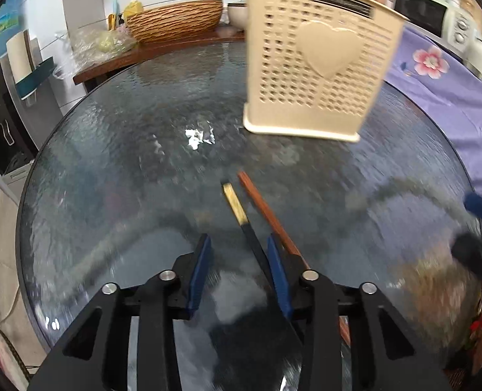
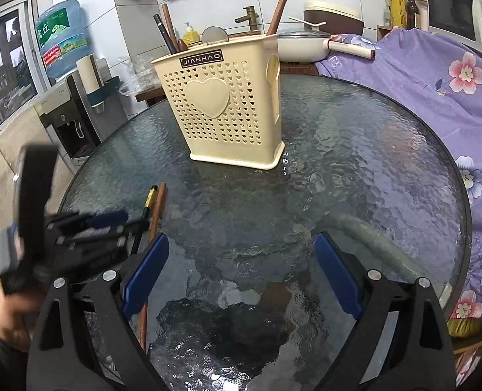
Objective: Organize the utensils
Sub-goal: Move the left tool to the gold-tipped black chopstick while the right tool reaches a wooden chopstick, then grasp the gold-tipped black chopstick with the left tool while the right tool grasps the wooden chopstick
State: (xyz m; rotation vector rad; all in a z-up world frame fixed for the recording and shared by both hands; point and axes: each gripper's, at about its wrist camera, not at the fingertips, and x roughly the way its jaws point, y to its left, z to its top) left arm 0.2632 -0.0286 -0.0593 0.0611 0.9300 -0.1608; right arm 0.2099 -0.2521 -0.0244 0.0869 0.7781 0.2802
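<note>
A cream perforated utensil holder (image 1: 315,65) (image 2: 221,104) with a heart on its front stands upright on the round glass table (image 1: 126,163) (image 2: 371,163). Several utensils stick up out of it. Two chopsticks lie side by side on the glass: a black one with a gold end (image 1: 237,205) (image 2: 149,198) and a brown wooden one (image 1: 263,211) (image 2: 157,208). My left gripper (image 1: 240,259) (image 2: 117,224) is low over them. The black chopstick runs between its blue pads, close to the right one, with a gap left. The brown one lies outside. My right gripper (image 2: 241,254) stands wide open over bare glass.
A woven basket (image 1: 175,19) sits on the wooden counter behind the table. A purple floral cloth (image 2: 436,81) covers the right side. A white pot (image 2: 302,45), a microwave (image 2: 452,13) and a water dispenser (image 2: 61,39) line the back. A hand (image 2: 9,312) holds the left gripper.
</note>
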